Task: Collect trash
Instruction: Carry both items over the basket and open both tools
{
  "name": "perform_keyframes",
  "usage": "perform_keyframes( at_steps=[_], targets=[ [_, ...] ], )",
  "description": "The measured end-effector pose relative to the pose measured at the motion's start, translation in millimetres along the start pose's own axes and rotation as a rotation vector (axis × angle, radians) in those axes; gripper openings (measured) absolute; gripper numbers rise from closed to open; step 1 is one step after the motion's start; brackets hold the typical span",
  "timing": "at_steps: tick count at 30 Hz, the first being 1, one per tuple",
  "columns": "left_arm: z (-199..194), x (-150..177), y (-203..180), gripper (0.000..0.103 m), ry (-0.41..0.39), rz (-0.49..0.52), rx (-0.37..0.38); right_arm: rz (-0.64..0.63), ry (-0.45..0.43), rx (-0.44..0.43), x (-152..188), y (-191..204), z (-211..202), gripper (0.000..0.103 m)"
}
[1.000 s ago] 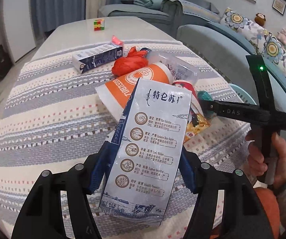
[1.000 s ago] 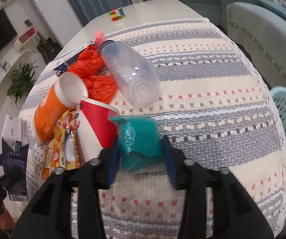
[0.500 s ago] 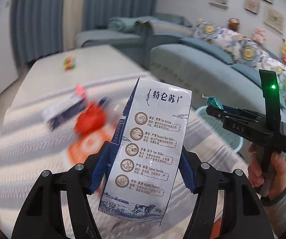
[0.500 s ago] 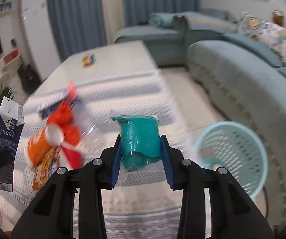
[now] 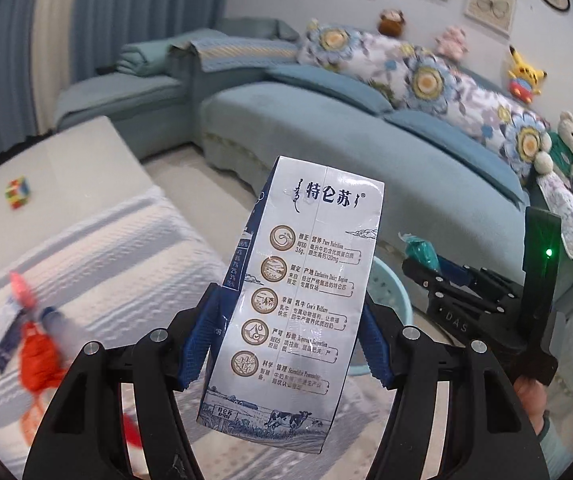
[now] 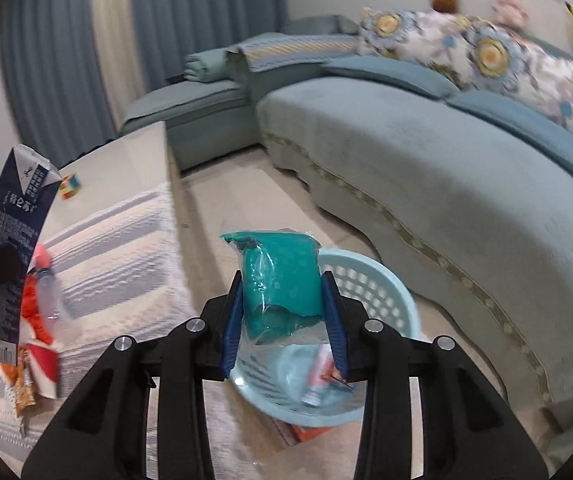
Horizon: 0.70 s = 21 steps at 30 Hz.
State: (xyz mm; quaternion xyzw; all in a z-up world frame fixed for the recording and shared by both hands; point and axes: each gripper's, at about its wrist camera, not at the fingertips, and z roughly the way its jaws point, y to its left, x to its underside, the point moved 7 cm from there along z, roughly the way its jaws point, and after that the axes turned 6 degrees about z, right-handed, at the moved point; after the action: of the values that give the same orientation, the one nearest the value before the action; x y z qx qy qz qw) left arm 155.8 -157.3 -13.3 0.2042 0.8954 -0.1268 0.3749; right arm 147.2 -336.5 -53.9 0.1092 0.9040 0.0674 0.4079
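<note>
We're mid-carry: left gripper (image 5: 282,344) clamps the milk carton (image 5: 302,300) upright, right gripper (image 6: 284,320) pinches the teal wrapped packet (image 6: 280,280), hanging above the light-blue basket (image 6: 370,284) on the floor off the table's edge. Basket already holds some wrappers. Left on the striped tablecloth (image 6: 118,248): orange bag (image 5: 38,356), clear bottle (image 6: 48,300), red cup, snack wrapper, at least. Both drops pending.
</note>
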Motion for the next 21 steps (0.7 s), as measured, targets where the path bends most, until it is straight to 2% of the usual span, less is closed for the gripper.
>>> perform_keyframes(
  at_steps=[3, 6, 10, 15, 21],
  targets=[
    [37.4, 2.3, -21.5, 0.062, 0.059, 0.036, 0.017, 0.050, 0.046, 0.019, 7.0, -26.7, 15.7, 0.034],
    [66.6, 9.8, -31.6, 0.062, 0.109, 0.073, -0.010, 0.079, 0.108, 0.057, 19.7, -48.9, 33.9, 0.034],
    [103.7, 25.1, -43.6, 0.062, 0.179, 0.075, 0.021, 0.104, 0.194, 0.095, 42.5, -66.7, 57.2, 0.034],
    [124.1, 37.7, -47.8, 0.063, 0.223, 0.083, 0.029, 0.136, 0.269, 0.110, 64.9, -80.6, 81.4, 0.035],
    [122.3, 37.8, -39.8, 0.068, 0.212, 0.064, 0.031, 0.170, 0.284, 0.095, 71.3, -83.8, 92.6, 0.042]
  ],
)
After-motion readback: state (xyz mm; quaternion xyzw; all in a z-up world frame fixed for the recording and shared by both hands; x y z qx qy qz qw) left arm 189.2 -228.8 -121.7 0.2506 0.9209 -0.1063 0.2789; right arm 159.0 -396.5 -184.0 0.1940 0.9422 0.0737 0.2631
